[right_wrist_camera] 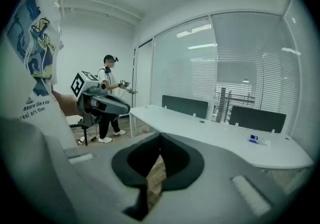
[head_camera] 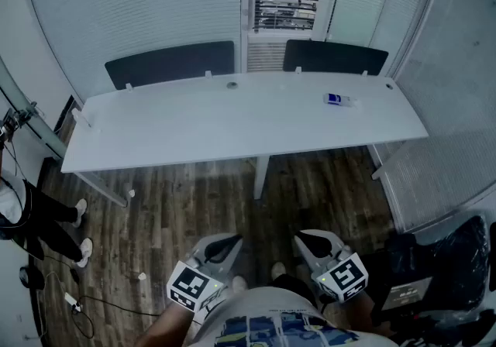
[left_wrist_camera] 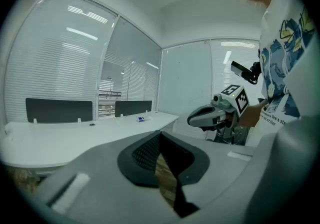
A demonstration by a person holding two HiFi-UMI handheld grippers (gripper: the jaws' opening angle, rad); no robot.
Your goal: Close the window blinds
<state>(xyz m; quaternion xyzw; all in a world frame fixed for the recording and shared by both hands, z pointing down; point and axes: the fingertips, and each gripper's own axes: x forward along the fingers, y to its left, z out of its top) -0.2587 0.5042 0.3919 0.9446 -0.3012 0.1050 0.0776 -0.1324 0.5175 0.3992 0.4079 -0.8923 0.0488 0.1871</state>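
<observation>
White slatted blinds (head_camera: 147, 5) cover the glass wall behind the long white desk (head_camera: 232, 125). In one narrow middle panel (head_camera: 284, 3) the slats hang partly raised and a building outside shows through; the same panel shows in the left gripper view (left_wrist_camera: 106, 99) and the right gripper view (right_wrist_camera: 226, 102). My left gripper (head_camera: 229, 242) and right gripper (head_camera: 304, 239) are held low by my body, well short of the desk, both shut and empty. Each gripper view looks sideways at the other gripper: the right gripper (left_wrist_camera: 196, 117), the left gripper (right_wrist_camera: 125, 108).
Two dark divider panels (head_camera: 170, 63) (head_camera: 335, 56) stand on the desk's far edge. A small blue and white object (head_camera: 338, 99) lies at its right end. A black chair (head_camera: 442, 260) is at my right. A person (head_camera: 35, 218) stands at left, with cables (head_camera: 74, 303) on the floor.
</observation>
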